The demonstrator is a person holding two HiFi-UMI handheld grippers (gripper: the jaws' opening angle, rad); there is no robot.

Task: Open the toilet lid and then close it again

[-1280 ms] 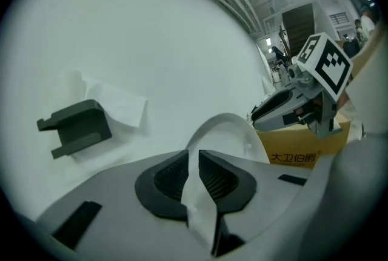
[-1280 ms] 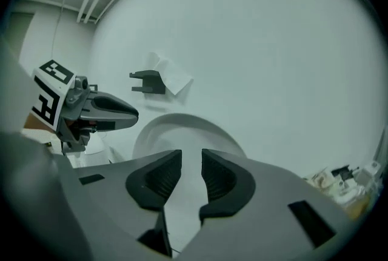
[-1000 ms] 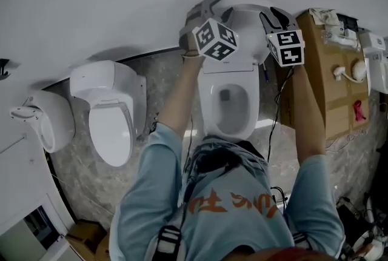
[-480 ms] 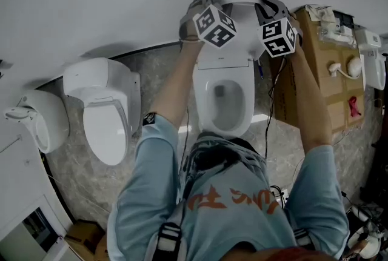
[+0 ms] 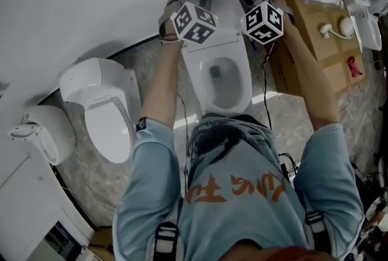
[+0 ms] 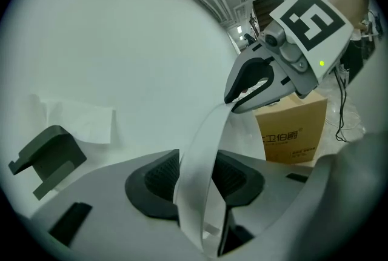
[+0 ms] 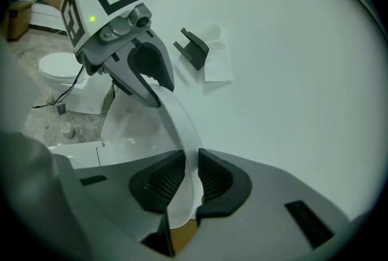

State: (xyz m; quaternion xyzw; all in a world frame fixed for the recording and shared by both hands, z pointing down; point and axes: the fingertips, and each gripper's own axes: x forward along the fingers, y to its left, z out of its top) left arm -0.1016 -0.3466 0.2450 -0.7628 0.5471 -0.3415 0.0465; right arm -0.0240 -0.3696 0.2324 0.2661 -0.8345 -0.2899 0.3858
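Left gripper (image 6: 197,184): jaws about half apart, just been opening. Toilet lid (image 6: 206,132) rim runs up between pads and touches both, so I read grip. Right gripper (image 7: 189,181): jaws narrow, just been closing, pads pinched on same rim further along. I see lid raised, near upright, close before white wall (image 6: 121,42), one gripper at each upper corner. Bowl (image 5: 221,81) exposed beneath. Cardboard box (image 5: 309,29) just right of toilet; second toilet (image 5: 106,114) off left.
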